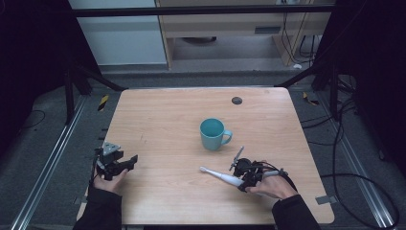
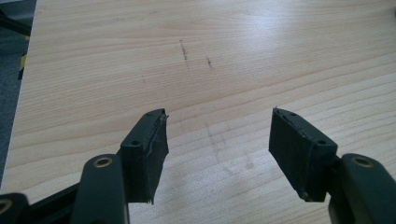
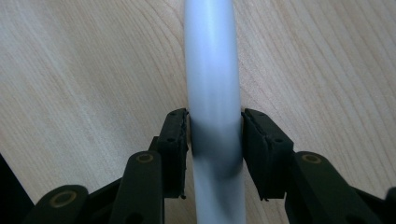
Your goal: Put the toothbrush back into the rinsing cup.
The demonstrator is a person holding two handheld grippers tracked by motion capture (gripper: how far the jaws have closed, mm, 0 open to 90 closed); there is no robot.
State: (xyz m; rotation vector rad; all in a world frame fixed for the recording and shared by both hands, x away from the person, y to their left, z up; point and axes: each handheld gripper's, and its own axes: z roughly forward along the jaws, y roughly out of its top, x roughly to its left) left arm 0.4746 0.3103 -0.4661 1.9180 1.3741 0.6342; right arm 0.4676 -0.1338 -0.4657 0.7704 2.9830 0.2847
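The white plastic electric toothbrush (image 1: 224, 176) lies flat on the near right part of the light wooden counter (image 1: 163, 124), its brush head pointing left, just near of the teal ceramic mug (image 1: 213, 133) (the two are apart, not touching). The right gripper (image 1: 245, 178) has its jaws pinching the toothbrush handle; in the right gripper view the black pads sit flush against both sides of the white barrel (image 3: 212, 121), with no gap seen. The step in hand is judged to be securing and lifting the toothbrush, probably toward the mug.

Recommendations: confirm the pinch is firm before raising, since the barrel is smooth and round and could roll or slip between flat pads. Lift straight up first, keeping the toothbrush level, so that the long head end does not drag on the counter or swing into the mug.

The left gripper (image 1: 125, 164) rests at the near left, jaws spread wide over bare wood and holding nothing; it should stay clear.
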